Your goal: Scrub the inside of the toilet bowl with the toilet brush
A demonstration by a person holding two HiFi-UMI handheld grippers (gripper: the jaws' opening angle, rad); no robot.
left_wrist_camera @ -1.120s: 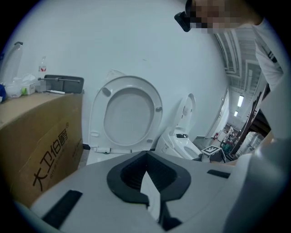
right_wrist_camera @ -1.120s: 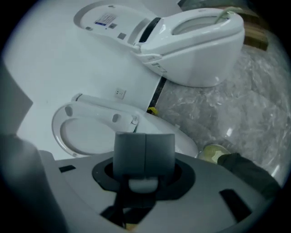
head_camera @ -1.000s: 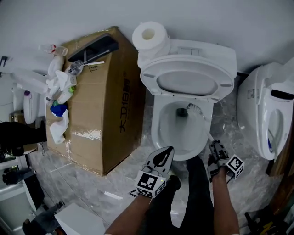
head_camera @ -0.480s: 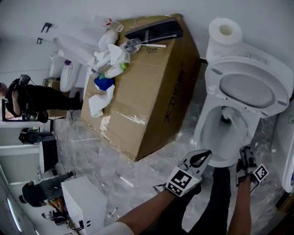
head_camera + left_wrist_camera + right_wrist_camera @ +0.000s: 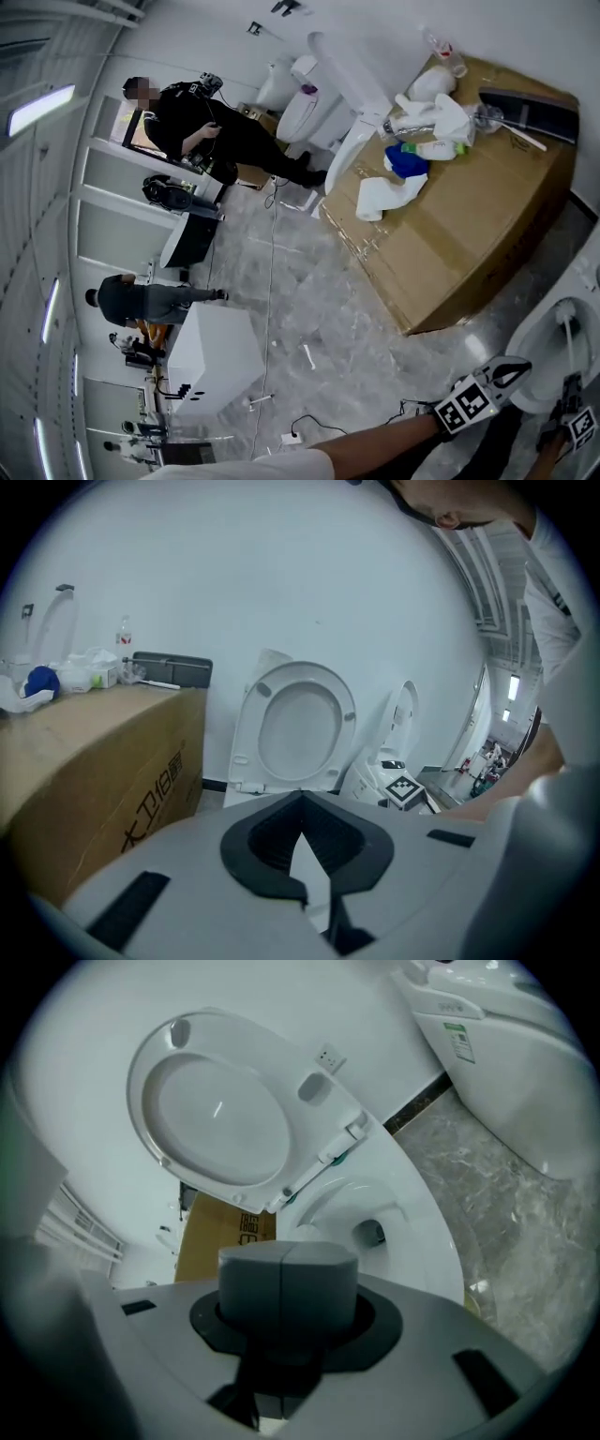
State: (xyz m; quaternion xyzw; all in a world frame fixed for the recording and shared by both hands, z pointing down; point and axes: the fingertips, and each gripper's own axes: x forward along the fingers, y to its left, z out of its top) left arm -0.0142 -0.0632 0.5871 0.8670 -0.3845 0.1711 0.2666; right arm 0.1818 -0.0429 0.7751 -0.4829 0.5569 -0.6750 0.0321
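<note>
Two tongs: left tongs point(image 5: 302, 797) pressed together, empty; right tongs point(image 5: 287, 1335) pinching the brush point(image 5: 286, 1281) by its grey grip.
Left tongs: just beside the bowl point(image 5: 427, 1241), on its left.
Bowl: ahead of and below the right tongs.
Brush axis: likely slants forward and down into the bowl.
Nearer: right tongs.

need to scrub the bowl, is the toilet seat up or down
Up. The toilet seat stands raised against the wall, and the right gripper view shows the bowl uncovered below it.
</note>
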